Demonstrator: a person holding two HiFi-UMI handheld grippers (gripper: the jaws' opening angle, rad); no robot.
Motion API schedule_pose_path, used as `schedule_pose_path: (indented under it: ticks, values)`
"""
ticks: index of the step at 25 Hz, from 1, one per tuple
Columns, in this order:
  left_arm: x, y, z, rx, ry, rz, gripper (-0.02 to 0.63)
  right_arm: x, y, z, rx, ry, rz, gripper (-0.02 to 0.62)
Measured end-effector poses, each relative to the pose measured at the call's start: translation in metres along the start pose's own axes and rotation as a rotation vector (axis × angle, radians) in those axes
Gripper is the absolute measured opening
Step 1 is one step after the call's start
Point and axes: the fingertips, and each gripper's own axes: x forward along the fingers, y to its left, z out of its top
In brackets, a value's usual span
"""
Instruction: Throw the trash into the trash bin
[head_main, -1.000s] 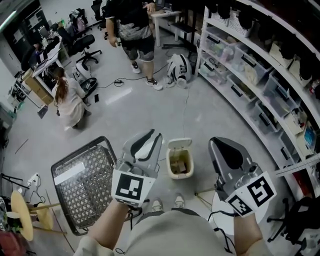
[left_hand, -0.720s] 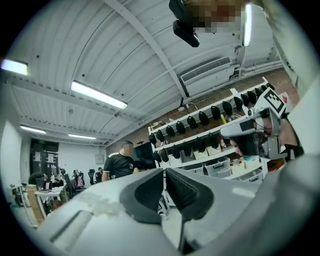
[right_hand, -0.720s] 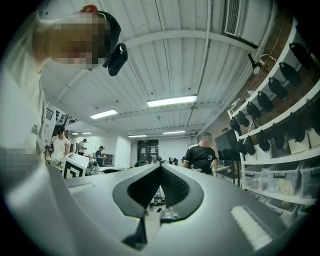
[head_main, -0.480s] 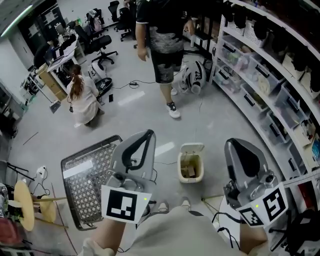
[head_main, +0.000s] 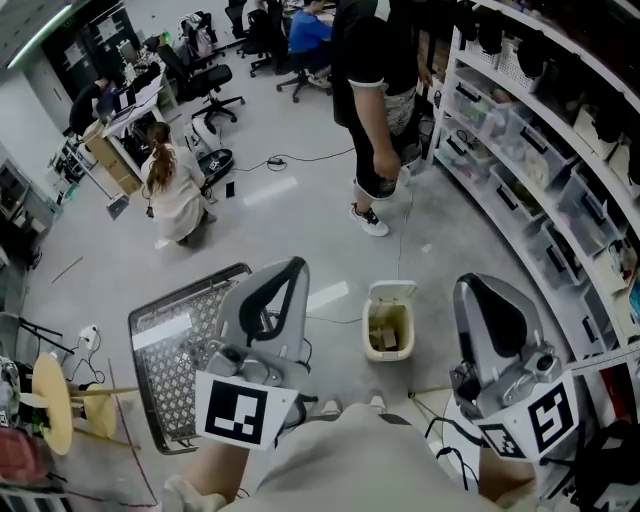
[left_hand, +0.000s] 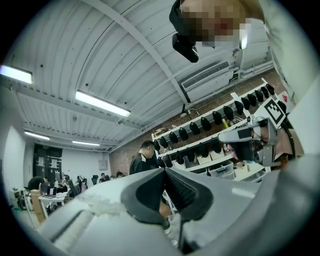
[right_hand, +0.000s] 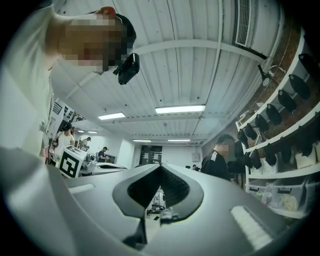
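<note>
1. We hold both tools up in front of us, well above the floor. The left tongs have their jaws pressed together with nothing between them.
2. The right tongs are likewise closed tip to tip and carry nothing.
3. The trash bin stands on the floor just ahead of our feet, towards the edge where the shelves run. From the head view it sits between the two tongs. Its lid is tipped back on the far side, so the mouth is open from above.
4. Brownish trash lies inside the bin; we cannot tell what it is. With both tongs bare, we judge the drop done, which would explain why they are held high and clear of the bin.
5. A wire basket lies on the floor to the left of the bin, apart from it.
6. A standing person is beyond the bin beside the shelves, and another person crouches farther left. We would mind the walkway before any further reach.
</note>
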Motion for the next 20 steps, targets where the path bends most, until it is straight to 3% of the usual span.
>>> schedule_pose_path:
  ticks: [12, 20]
  values:
    - [0.004, 0.005, -0.008, -0.016, 0.030, 0.002, 0.003, 0.002, -0.013, -0.005, 0.005, 0.019, -0.040, 0.003]
    - [0.008, 0.011, -0.012, -0.010, 0.034, 0.009, 0.002, 0.009, -0.013, -0.010, -0.001, 0.036, -0.019, 0.003]
